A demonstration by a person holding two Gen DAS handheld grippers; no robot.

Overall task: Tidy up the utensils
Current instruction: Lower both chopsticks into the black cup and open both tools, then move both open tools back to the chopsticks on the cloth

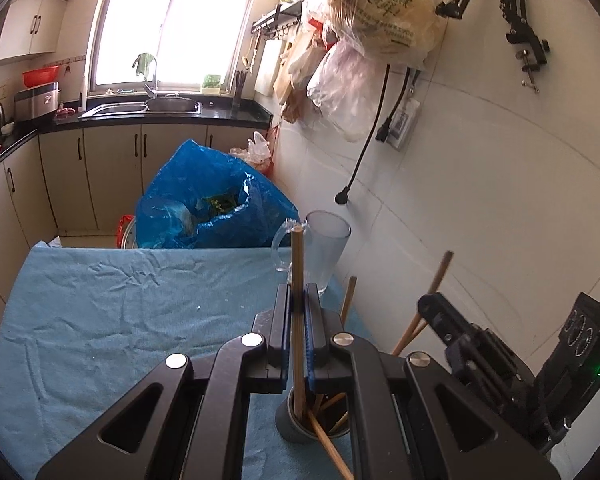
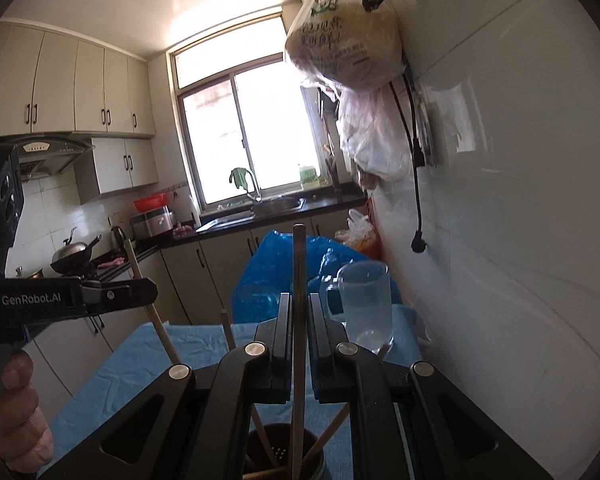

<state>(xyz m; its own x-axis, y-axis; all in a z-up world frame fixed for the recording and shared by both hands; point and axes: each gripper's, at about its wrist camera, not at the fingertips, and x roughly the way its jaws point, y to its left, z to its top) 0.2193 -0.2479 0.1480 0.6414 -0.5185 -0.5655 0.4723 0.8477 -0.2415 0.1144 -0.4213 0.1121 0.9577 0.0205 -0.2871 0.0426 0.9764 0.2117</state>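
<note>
We hold one light wooden chopstick [image 1: 298,280] upright in our left gripper [image 1: 299,300], its jaws pinched tight on the shaft, and the stick's lower end reaches down into the dark round utensil holder [image 1: 288,420] standing on the blue cloth-covered table [image 1: 100,300]. Our right gripper [image 2: 299,308] is likewise clamped on a second, darker wooden chopstick [image 2: 299,272], also upright, its lower end inside the same holder [image 2: 316,456]. More chopsticks [image 1: 332,452] lean at angles in the holder, some poking out past its rim.

In the right wrist view our left gripper [image 2: 146,290] appears from the side with its stick [image 2: 156,316], and a hand [image 2: 16,416] grips its handle. In the left wrist view the right gripper [image 1: 430,308] shows at the right edge.

Just beyond the holder stands an empty clear glass mug with a handle [image 1: 324,252], near the white tiled wall [image 1: 480,200]. Behind the table sits a large blue plastic bag [image 1: 204,200], and farther off the black kitchen counter [image 1: 220,116] with its sink [image 1: 140,108] lies under the bright window [image 1: 172,20].
</note>
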